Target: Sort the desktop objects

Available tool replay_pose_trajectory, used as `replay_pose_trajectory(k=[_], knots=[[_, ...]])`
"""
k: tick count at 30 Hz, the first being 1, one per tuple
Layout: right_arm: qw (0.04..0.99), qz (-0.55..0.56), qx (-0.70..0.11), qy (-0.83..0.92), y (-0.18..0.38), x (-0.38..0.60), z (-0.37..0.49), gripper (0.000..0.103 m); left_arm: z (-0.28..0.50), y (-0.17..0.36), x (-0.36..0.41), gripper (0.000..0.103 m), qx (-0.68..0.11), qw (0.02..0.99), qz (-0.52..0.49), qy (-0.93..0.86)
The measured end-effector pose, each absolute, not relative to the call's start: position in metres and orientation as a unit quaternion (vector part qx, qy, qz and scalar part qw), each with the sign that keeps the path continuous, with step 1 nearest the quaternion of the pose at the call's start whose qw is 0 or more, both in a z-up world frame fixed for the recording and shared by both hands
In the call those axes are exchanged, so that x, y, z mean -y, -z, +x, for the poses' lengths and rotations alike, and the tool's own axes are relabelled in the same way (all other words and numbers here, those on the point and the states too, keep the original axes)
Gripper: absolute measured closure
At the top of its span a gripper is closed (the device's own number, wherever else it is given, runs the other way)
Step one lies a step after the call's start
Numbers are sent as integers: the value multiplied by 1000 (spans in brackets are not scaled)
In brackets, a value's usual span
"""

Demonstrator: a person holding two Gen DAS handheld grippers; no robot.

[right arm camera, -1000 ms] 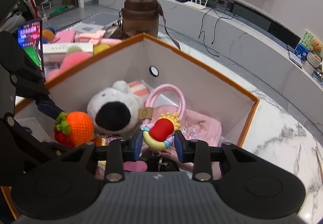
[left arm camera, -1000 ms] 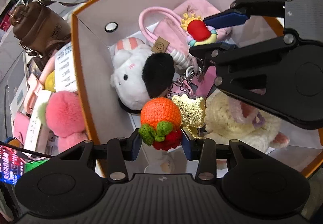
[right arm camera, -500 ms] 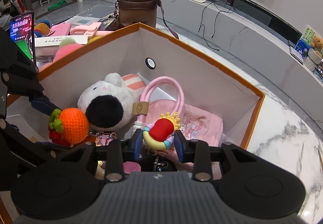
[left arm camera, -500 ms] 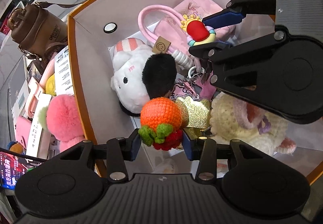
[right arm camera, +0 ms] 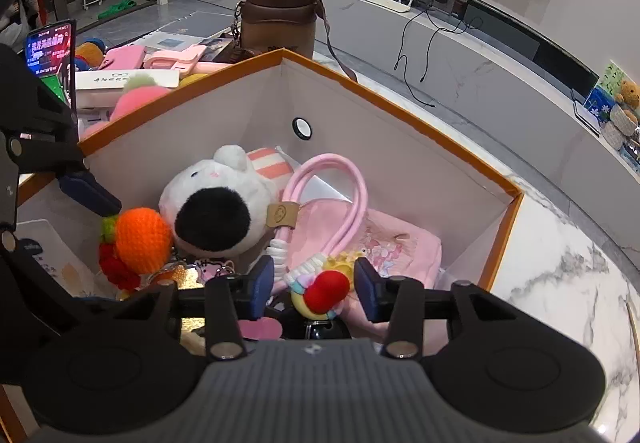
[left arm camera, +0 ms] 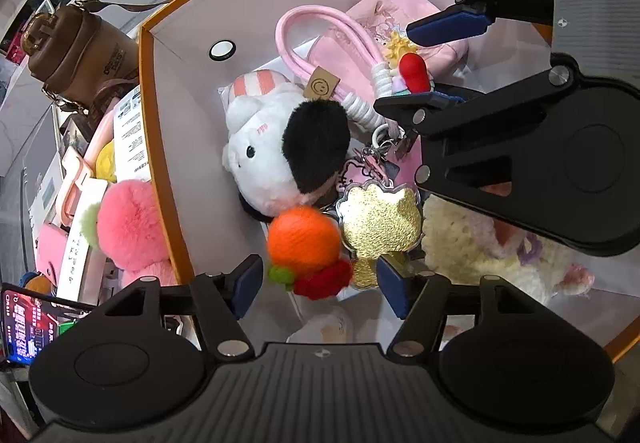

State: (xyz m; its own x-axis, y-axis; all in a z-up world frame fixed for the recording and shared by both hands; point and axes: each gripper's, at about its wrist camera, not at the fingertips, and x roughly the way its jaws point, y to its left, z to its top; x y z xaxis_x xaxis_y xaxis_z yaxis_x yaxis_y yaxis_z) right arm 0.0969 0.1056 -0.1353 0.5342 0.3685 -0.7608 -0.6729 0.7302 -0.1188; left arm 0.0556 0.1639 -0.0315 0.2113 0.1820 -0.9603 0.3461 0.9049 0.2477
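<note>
Both grippers hang over an orange-rimmed white box (left arm camera: 156,131) (right arm camera: 400,111). My left gripper (left arm camera: 318,279) is open; the orange crochet fruit charm (left arm camera: 304,239) (right arm camera: 140,239) sits loose between its fingers, blurred. My right gripper (right arm camera: 314,283) (left arm camera: 424,63) is open; the red-and-yellow toy charm (right arm camera: 324,289) (left arm camera: 414,69) lies loose between its fingers. In the box lie a white plush with a black patch (left arm camera: 280,151) (right arm camera: 216,203), a pink handbag (left arm camera: 360,43) (right arm camera: 360,243), a gold charm (left arm camera: 380,219) and a cream plush (left arm camera: 480,243).
Left of the box lie a pink pompom (left arm camera: 128,223), pink cases (right arm camera: 168,57), a white carton (right arm camera: 120,83) and a lit phone (left arm camera: 28,319) (right arm camera: 50,47). A brown bottle with a strap (left arm camera: 76,51) (right arm camera: 280,19) stands behind the box. Marble tabletop (right arm camera: 560,283) lies to the right.
Both grippers have opened. The orange fruit charm and the red-and-yellow charm have been let go and are dropping into the box.
</note>
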Motion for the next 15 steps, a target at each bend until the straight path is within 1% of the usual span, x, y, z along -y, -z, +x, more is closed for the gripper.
replay_pose_trajectory(k=[4, 5, 6, 7, 15], knots=[[852, -206, -371, -307, 134, -105, 94, 52, 54, 29, -166, 24, -629, 748, 206, 46], [852, -207, -370, -307, 133, -105, 93, 50, 54, 27, -166, 24, -629, 749, 203, 45], [854, -209, -367, -305, 132, -105, 91, 45, 53, 25, -166, 24, -628, 750, 202, 45], [855, -209, -364, -305, 131, -105, 90, 44, 52, 23, -166, 24, -626, 752, 202, 44], [870, -199, -334, -304, 108, -94, 78, 44, 51, 2, -162, 24, -607, 765, 211, 34]])
